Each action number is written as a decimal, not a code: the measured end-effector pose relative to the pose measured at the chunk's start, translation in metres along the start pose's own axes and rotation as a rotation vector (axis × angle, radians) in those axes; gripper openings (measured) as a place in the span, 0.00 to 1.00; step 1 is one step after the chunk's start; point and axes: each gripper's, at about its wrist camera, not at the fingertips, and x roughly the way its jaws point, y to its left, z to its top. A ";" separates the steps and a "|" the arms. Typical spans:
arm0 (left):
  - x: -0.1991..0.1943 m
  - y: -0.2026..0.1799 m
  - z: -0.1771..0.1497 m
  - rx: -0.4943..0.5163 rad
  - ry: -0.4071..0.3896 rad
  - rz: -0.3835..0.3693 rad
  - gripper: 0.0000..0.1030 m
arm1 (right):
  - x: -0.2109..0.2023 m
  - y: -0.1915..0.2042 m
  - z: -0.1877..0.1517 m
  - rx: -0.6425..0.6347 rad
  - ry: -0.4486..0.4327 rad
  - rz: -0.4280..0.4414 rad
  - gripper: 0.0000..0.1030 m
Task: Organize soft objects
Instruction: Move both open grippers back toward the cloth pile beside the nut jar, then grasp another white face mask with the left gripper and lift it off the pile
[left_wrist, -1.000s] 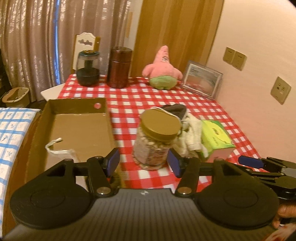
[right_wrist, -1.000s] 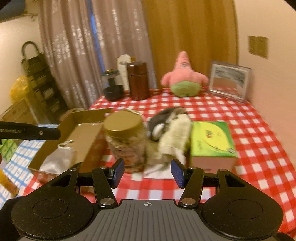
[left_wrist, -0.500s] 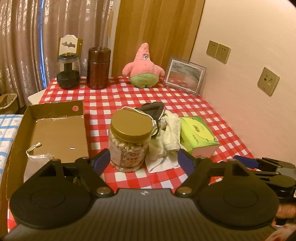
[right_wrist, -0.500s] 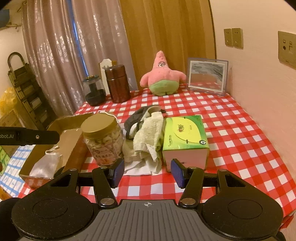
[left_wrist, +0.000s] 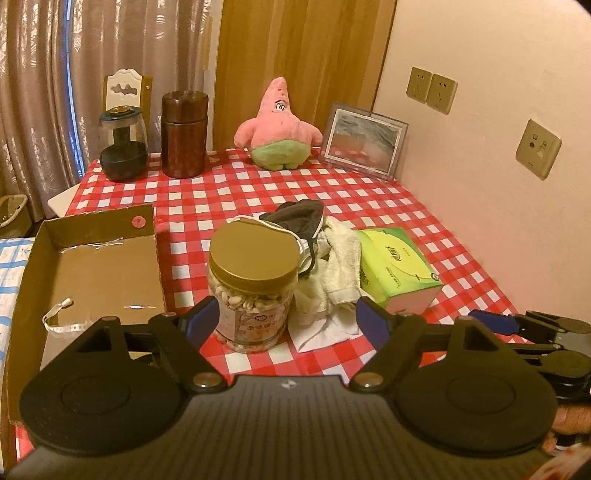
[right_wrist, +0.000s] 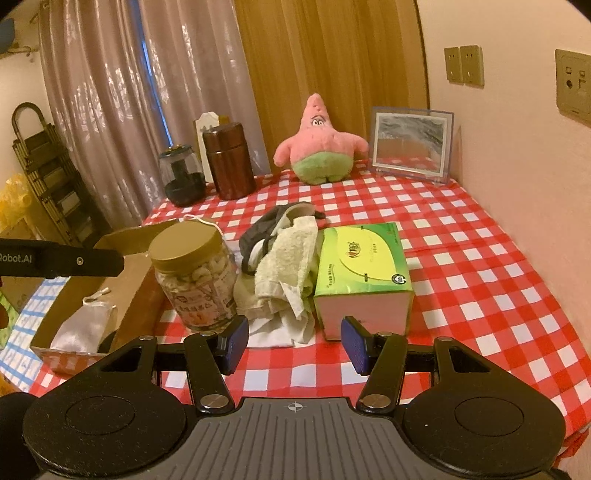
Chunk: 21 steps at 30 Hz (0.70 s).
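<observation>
Both of your grippers have pulled back from the nut jar (left_wrist: 253, 280); left gripper (left_wrist: 284, 319) and right gripper (right_wrist: 293, 341) fingers are spread, holding nothing, near the towel pile (right_wrist: 286, 258).

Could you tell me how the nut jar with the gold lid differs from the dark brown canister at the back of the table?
The nut jar is clear, showing pale nuts inside; the brown canister is opaque.
The jar's lid is gold, while the canister's lid matches its dark brown body.
The jar stands near the front, beside the pile of cloths; the canister stands at the far edge, beside a glass grinder.
Both are upright, lidded cylinders.
</observation>
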 end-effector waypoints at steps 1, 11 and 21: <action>0.002 0.001 0.001 0.002 0.001 -0.001 0.77 | 0.001 -0.001 0.001 -0.004 0.001 -0.003 0.54; 0.020 0.001 0.019 0.056 0.001 -0.018 0.77 | 0.004 -0.003 0.023 -0.078 -0.012 -0.012 0.54; 0.047 0.021 0.048 0.065 0.017 -0.016 0.77 | 0.050 -0.008 0.046 -0.147 0.001 0.053 0.54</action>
